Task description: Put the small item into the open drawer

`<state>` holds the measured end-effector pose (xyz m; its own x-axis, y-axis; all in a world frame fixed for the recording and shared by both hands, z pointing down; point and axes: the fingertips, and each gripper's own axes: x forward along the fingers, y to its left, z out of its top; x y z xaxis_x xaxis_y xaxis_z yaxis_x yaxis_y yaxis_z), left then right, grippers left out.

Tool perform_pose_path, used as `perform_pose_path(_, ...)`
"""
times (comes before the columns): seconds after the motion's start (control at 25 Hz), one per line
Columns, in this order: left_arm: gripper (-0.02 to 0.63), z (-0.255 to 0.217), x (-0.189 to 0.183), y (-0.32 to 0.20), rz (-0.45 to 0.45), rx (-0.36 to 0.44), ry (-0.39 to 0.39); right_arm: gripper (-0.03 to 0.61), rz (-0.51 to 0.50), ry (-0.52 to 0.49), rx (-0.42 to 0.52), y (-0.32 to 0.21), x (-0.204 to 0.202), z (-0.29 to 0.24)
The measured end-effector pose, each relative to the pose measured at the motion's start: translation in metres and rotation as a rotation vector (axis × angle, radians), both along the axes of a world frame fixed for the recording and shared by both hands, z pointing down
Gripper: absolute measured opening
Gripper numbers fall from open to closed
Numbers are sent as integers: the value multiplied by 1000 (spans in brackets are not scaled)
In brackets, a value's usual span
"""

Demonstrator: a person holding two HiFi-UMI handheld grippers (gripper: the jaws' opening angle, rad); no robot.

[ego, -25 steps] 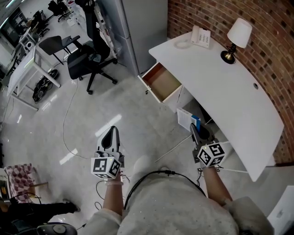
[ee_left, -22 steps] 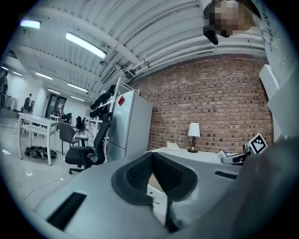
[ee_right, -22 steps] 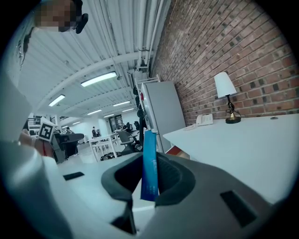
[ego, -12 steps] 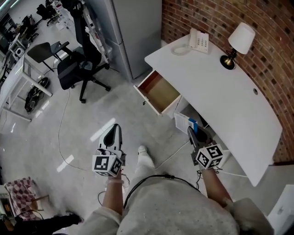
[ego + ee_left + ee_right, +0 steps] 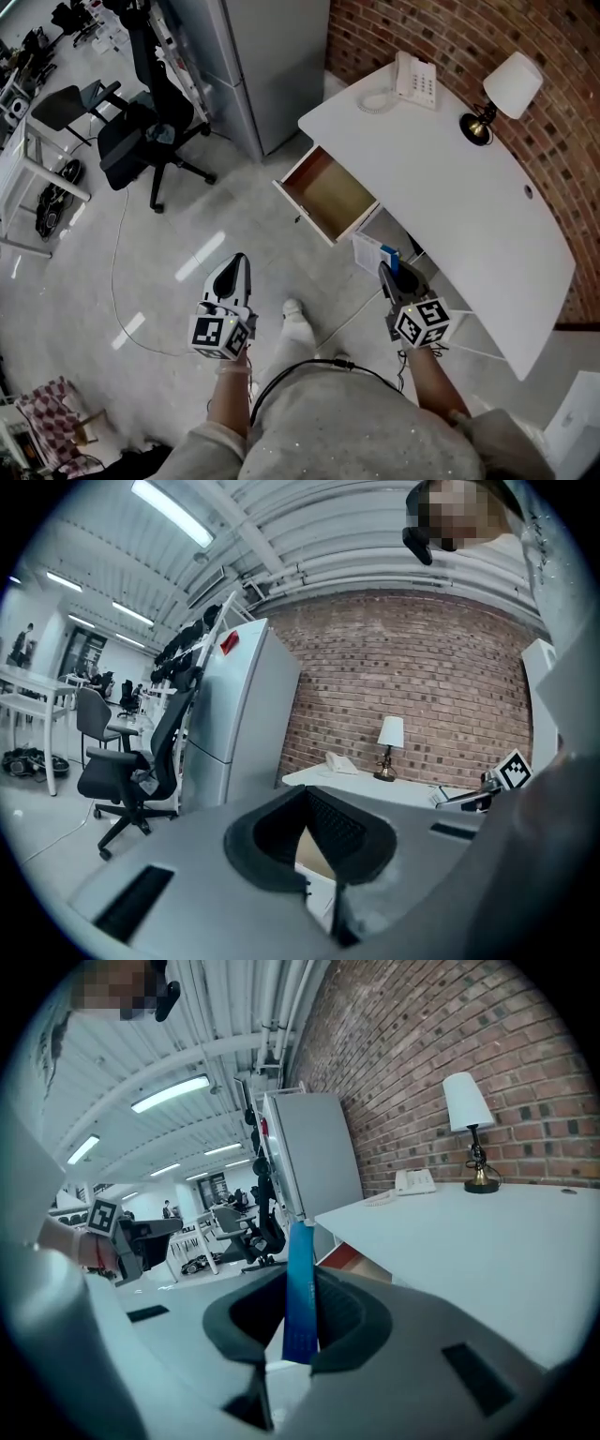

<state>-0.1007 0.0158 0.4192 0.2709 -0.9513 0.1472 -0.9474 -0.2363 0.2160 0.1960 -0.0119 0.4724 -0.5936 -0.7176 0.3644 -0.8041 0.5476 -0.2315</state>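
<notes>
The open drawer [image 5: 328, 192] juts from the white desk [image 5: 441, 159], wooden inside and holding nothing I can see. My right gripper [image 5: 390, 275] is shut on a thin blue item [image 5: 301, 1293] that stands upright between its jaws; a blue tip of that item [image 5: 392, 256] shows in the head view. It hovers over the floor a short way below the drawer, beside the desk's front edge. My left gripper [image 5: 231, 277] is shut with nothing in it, further left above the floor. The drawer's [image 5: 352, 1258] front shows past the blue item.
A white phone [image 5: 417, 79] and a lamp [image 5: 506, 94] stand on the desk against the brick wall. A grey cabinet [image 5: 253, 66] stands left of the desk. A black office chair [image 5: 141, 131] and a cable [image 5: 117, 272] are on the floor at left.
I have walked closer to the desk: the drawer and desk have shifted nearer in the head view. Both grippers keep their pose, the right one still clamped on the blue item.
</notes>
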Motion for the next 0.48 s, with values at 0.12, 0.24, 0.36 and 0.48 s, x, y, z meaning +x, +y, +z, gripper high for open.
perform_pose_path(0.12, 5, 6, -9, -15, 18, -13, 10, 66, 11, 14, -17, -10, -10, 6)
perform_pose_path(0.24, 5, 12, -21, -29, 30, -23, 18, 66, 36, 25, -32, -22, -18, 12)
perform_pose_path(0.36, 5, 16, -32, -43, 44, -33, 21, 66, 57, 32, -45, -35, -27, 18)
perform_pose_path(0.48, 5, 21, -42, -55, 57, -41, 24, 66, 77, 34, -61, -46, -36, 24)
